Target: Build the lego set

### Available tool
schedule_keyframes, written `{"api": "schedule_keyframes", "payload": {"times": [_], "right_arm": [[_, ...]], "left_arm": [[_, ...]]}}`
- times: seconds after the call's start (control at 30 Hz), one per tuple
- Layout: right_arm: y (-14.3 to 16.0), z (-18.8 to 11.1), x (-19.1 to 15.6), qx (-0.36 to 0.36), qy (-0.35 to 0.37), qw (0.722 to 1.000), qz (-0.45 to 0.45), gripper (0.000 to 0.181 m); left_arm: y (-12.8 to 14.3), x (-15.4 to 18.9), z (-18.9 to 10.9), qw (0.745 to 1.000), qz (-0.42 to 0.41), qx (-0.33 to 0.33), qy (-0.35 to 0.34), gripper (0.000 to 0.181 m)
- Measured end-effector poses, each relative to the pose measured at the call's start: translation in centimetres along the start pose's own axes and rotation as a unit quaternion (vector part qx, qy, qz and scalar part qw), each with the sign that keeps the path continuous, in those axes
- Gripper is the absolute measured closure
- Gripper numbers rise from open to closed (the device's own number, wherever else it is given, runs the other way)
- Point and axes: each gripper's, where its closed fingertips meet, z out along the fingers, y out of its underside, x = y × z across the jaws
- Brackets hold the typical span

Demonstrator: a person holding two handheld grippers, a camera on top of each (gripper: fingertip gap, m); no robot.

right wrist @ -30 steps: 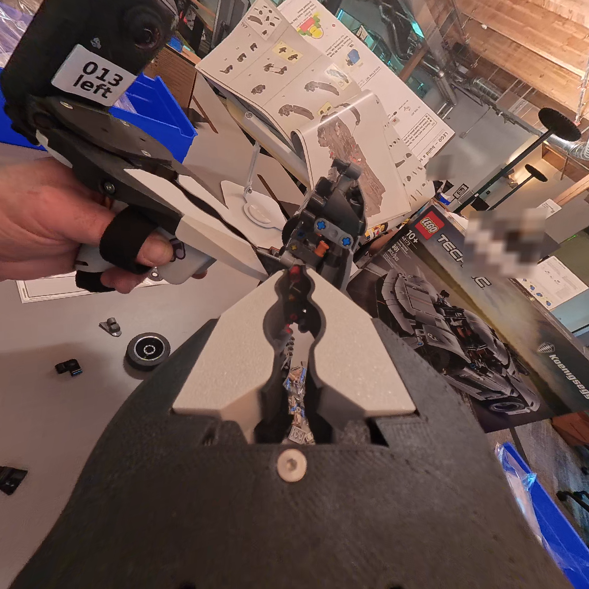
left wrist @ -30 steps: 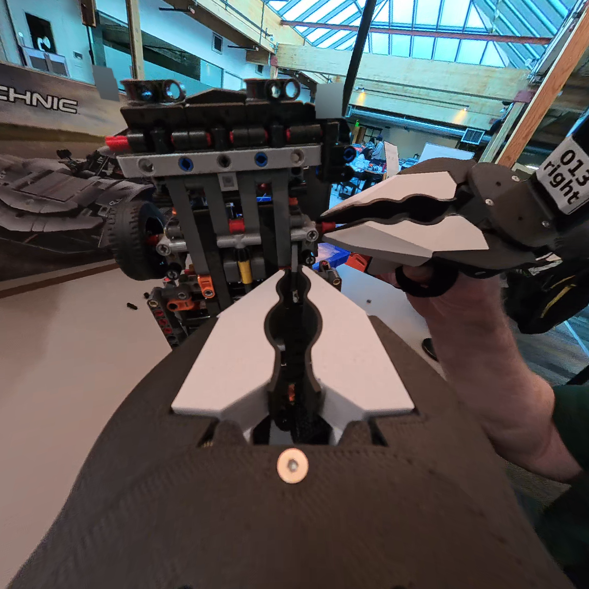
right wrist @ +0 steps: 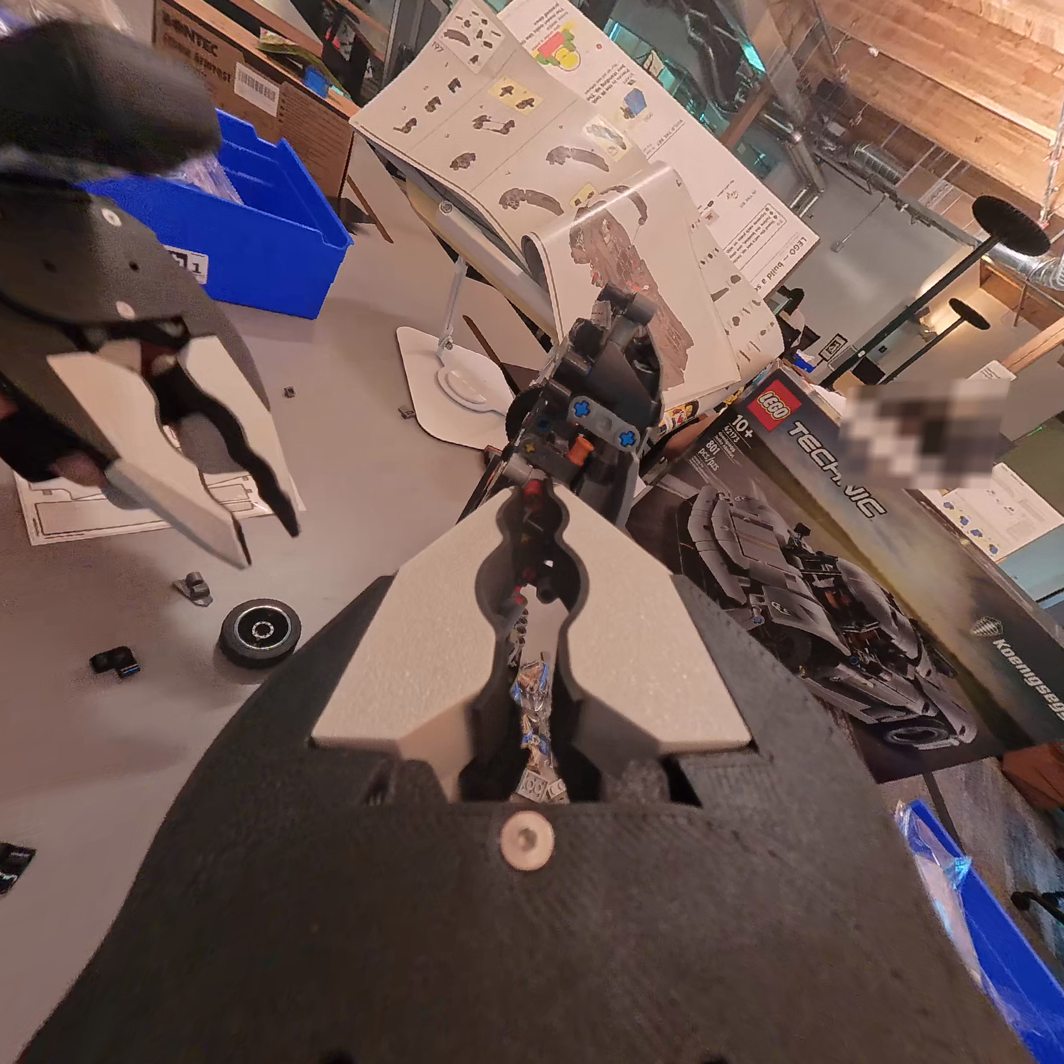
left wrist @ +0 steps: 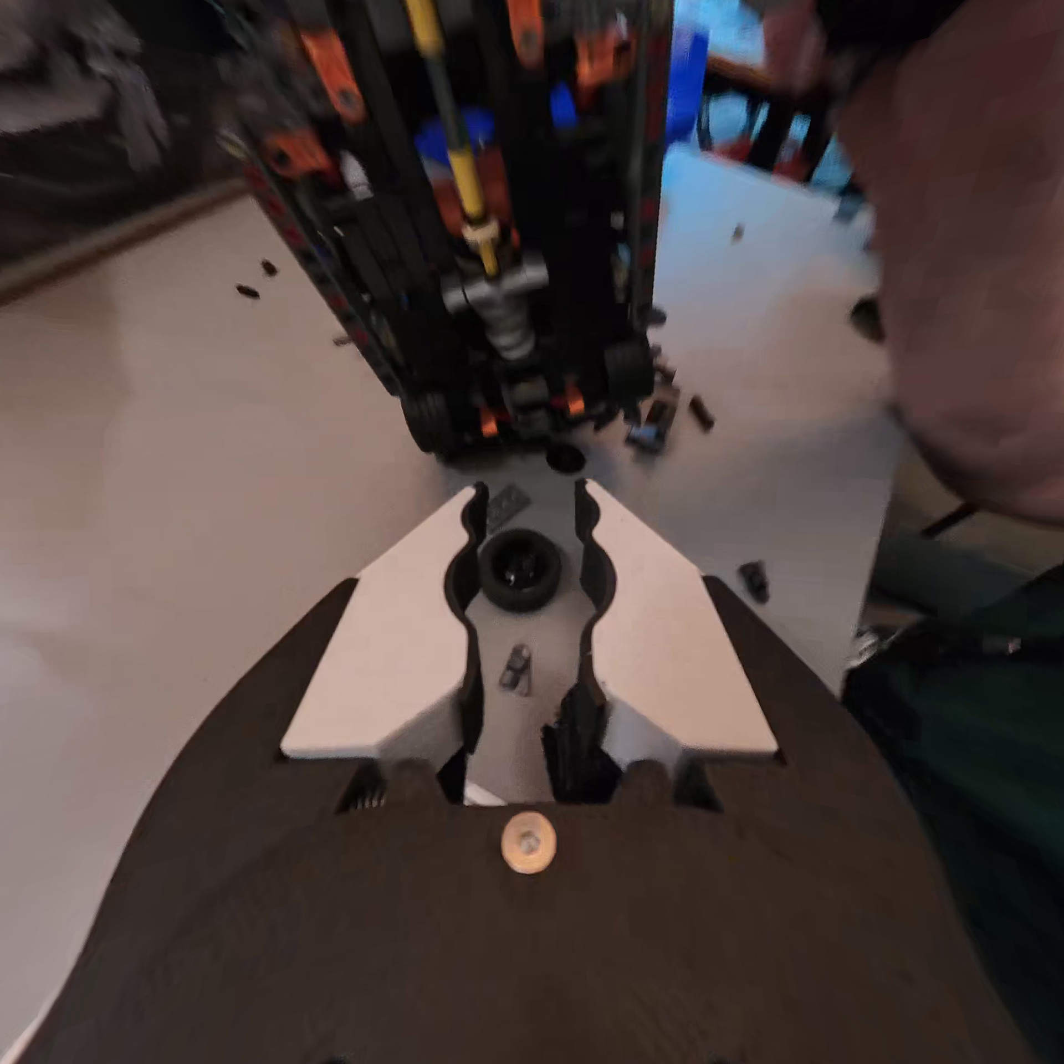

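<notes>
Lego chassis (right wrist: 599,403) is pinched at one end by our right gripper (right wrist: 532,495), whose fingers press together on it at the centre of the right wrist frame, holding it up on end. Our left gripper (left wrist: 527,495) is spread and empty; in the left wrist frame it points down at the grey table (left wrist: 173,460), with a loose black wheel (left wrist: 521,570) showing between its fingers, though we cannot tell whether it is touching it. In the right wrist frame that same gripper (right wrist: 253,518) hangs at the left edge, above the wheel (right wrist: 260,633) and a small grey piece (right wrist: 196,587).

Further out, the open instruction booklet (right wrist: 576,173) stands on its holder at upper centre, the set's box (right wrist: 863,576) lies at the right, and a blue bin (right wrist: 259,230) sits upper left.

We judge the build partly done: the frame carries beams, axles and orange and blue connectors, and at least one wheel at its lower end, but no body panels. The loose wheel and scattered small parts (left wrist: 662,420) are not yet fitted, so plenty remains
</notes>
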Motion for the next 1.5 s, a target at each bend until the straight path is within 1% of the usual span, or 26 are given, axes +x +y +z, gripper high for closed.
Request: {"api": "schedule_keyframes", "payload": {"times": [0.07,0.1,0.13,0.2,0.23,0.3,0.37,0.43,0.5,0.53,0.63,0.7,0.77,0.83,0.9,0.97,1.03,1.13,1.17,1.23,1.3,1.33,1.4,1.43,1.5], "right_arm": [[0.0,-0.1,0.0,-0.001,-0.002,1.0,-0.002,0.177],[0.0,-0.1,0.1,-0.001,-0.003,1.0,-0.001,0.178],[0.1,-0.2,0.1,0.0,-0.005,1.0,0.002,0.178],[0.2,-0.3,0.3,0.001,-0.013,1.0,0.011,0.177],[0.3,-0.4,0.4,0.0,-0.019,1.0,0.014,0.177],[0.3,-0.4,0.4,-0.002,-0.036,0.999,0.019,0.178],[0.3,-0.4,0.4,-0.008,-0.054,0.998,0.016,0.177],[0.3,-0.5,0.5,-0.017,-0.071,0.997,0.011,0.177],[0.3,-0.6,0.5,-0.029,-0.086,0.996,0.007,0.177],[0.4,-0.7,0.6,-0.037,-0.092,0.995,0.004,0.177],[0.4,-0.8,0.6,-0.054,-0.104,0.993,-0.009,0.178],[0.4,-0.9,0.6,-0.061,-0.108,0.992,-0.013,0.178],[0.4,-0.8,0.6,-0.063,-0.111,0.992,-0.015,0.178],[0.4,-0.8,0.6,-0.061,-0.117,0.991,-0.013,0.178],[0.4,-0.9,0.6,-0.059,-0.122,0.991,-0.01,0.178],[0.5,-1.0,0.7,-0.056,-0.127,0.99,-0.008,0.178],[0.5,-1.0,0.7,-0.057,-0.132,0.99,-0.009,0.178],[0.5,-1.0,0.7,-0.064,-0.142,0.988,-0.012,0.178],[0.5,-1.0,0.7,-0.067,-0.146,0.987,-0.012,0.178],[0.5,-1.0,0.7,-0.073,-0.151,0.986,-0.014,0.178],[0.5,-1.0,0.8,-0.077,-0.154,0.985,-0.015,0.178],[0.5,-1.0,0.8,-0.079,-0.155,0.985,-0.016,0.178],[0.6,-1.1,0.8,-0.079,-0.157,0.984,-0.014,0.178],[0.6,-1.2,0.9,-0.078,-0.159,0.984,-0.012,0.178],[0.6,-1.2,0.9,-0.076,-0.163,0.984,-0.004,0.178]], "left_arm": [[1.9,-0.8,1.0,0.996,0.054,-0.066,-0.019,0.152],[2.1,-1.2,1.3,0.994,0.075,-0.078,-0.023,0.152],[1.9,-1.0,1.5,0.993,0.086,-0.079,-0.008,0.152],[0.6,0.8,1.7,0.993,0.089,-0.058,0.047,0.151],[0.0,1.6,1.8,0.992,0.102,-0.048,0.057,0.151],[-0.6,2.5,2.2,0.989,0.13,-0.046,0.052,0.152],[-0.7,3.3,2.8,0.988,0.132,-0.044,0.062,0.151],[-1.3,3.9,3.3,0.989,0.129,-0.027,0.069,0.15],[-2.0,5.2,3.7,0.989,0.121,-0.009,0.084,0.148],[-2.1,6.3,4.1,0.987,0.13,-0.007,0.096,0.148],[-1.1,8.3,5.8,0.981,0.166,-0.039,0.097,0.147],[-0.4,9.9,7.1,0.975,0.18,-0.058,0.115,0.148],[0.1,11.2,8.4,0.973,0.179,-0.073,0.128,0.149],[0.6,11.6,9.4,0.971,0.186,-0.088,0.121,0.148],[0.8,12.5,10.1,0.971,0.178,-0.09,0.133,0.149],[0.5,12.0,10.4,0.973,0.185,-0.085,0.107,0.153],[0.0,11.2,10.0,0.977,0.177,-0.077,0.09,0.154],[-0.9,8.5,8.7,0.986,0.152,-0.05,0.039,0.154],[-1.4,7.6,8.1,0.99,0.135,-0.036,0.022,0.152],[-2.7,5.4,6.3,0.993,0.118,-0.001,-0.017,0.153],[-3.7,2.0,3.9,0.99,0.117,0.014,-0.081,0.148],[-4.5,0.1,2.5,0.986,0.117,0.032,-0.117,0.142],[-6.6,-2.9,-0.3,0.978,0.112,0.079,-0.155,0.128],[-7.8,-3.9,-1.5,0.976,0.107,0.106,-0.159,0.123],[-10.1,-4.3,-2.8,0.977,0.097,0.145,-0.127,0.116]]}}
